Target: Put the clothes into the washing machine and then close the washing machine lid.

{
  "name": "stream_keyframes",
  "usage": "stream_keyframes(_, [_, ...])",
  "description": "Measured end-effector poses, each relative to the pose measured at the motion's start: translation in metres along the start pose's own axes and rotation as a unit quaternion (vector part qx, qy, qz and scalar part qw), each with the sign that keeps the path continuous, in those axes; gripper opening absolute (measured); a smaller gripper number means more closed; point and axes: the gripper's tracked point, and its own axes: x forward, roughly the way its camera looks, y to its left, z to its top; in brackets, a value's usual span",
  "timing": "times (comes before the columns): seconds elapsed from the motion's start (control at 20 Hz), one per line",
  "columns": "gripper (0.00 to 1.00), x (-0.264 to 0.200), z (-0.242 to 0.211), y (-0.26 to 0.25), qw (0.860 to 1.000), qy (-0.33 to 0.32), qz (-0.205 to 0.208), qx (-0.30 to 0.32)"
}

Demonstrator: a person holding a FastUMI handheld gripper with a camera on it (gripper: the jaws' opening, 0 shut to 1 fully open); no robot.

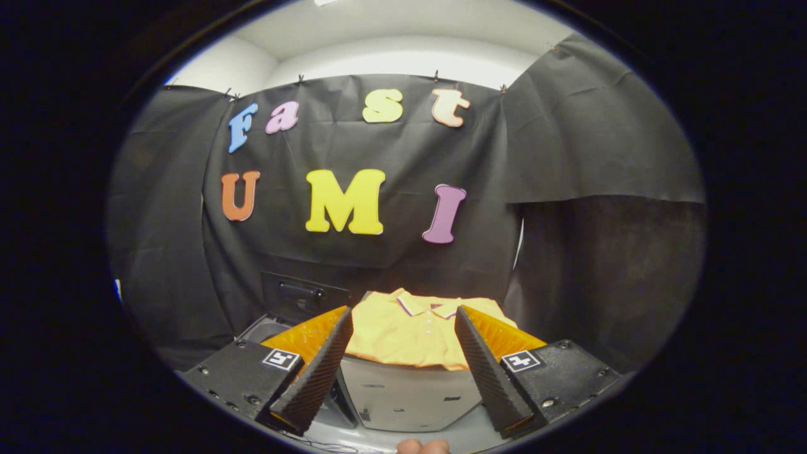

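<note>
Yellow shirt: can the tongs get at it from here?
Probably yes. The tongs stand open, and the yellow shirt lies folded on the grey surface just ahead, seen between the fingers with nothing between.

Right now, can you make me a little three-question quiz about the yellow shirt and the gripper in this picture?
1. True or false: the gripper is shut on the folded yellow polo shirt.
2. Where does the shirt lie? A) just beyond the open fingers, on a pale grey flat surface; B) hanging on the cloth wall; C) pinched between the fingers.
3. Fill in: the dark panel with a handle stands beside the shirt, behind one ____ of the gripper.

Key: 1 false, the fingers are spread apart and touch nothing. 2 A. 3 finger.
</note>
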Motion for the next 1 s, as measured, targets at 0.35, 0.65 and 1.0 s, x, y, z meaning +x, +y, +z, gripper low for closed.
stream_keyframes(0.35, [1.00, 0.105, -0.021, -0.006, 0.998, 0.054, -0.011, -0.016])
stream_keyframes(0.65, [1.00, 0.193, -0.070, -0.030, 0.991, 0.133, -0.023, 0.014])
stream_keyframes(1.0, [1.00, 0.244, -0.105, -0.047, 0.981, 0.189, -0.046, 0.020])
